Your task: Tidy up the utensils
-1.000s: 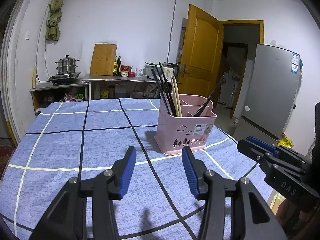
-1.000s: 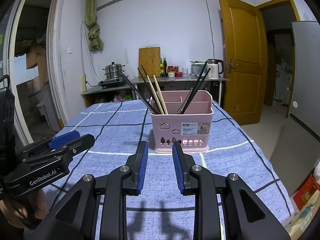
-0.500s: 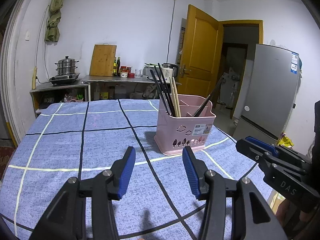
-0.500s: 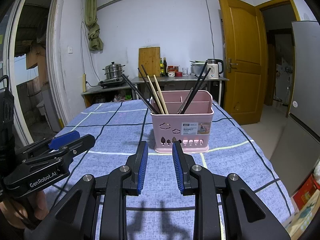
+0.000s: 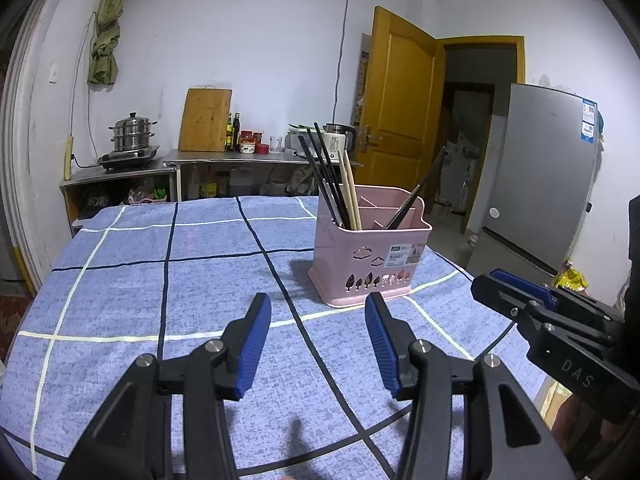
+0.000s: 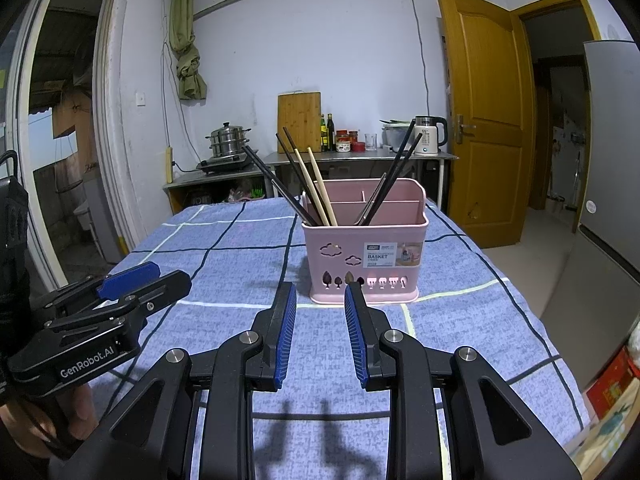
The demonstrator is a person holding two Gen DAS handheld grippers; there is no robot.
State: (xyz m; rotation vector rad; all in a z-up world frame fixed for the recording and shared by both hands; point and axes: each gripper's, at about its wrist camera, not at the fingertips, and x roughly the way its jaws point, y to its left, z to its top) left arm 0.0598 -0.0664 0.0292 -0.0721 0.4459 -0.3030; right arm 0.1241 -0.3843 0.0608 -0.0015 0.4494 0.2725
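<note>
A pink utensil basket [image 5: 370,258] stands on the blue checked tablecloth [image 5: 160,288]; it also shows in the right wrist view [image 6: 362,258]. Black and pale wooden chopsticks [image 5: 336,184] lean in its left compartment, and more black ones [image 6: 394,178] lean in the right one. My left gripper [image 5: 318,320] is open and empty, held above the cloth a short way in front of the basket. My right gripper [image 6: 320,312] is open and empty, just in front of the basket. Each gripper shows at the side of the other's view.
A counter [image 5: 256,158] behind the table holds a steamer pot [image 5: 132,136], a cutting board [image 5: 205,120], bottles and a kettle [image 6: 430,134]. A yellow door [image 6: 480,128] and a grey fridge [image 5: 540,176] stand to the right. The table edge runs along the right.
The left gripper has drawn back and up a little, so the basket looks slightly farther. The right gripper has not moved.
</note>
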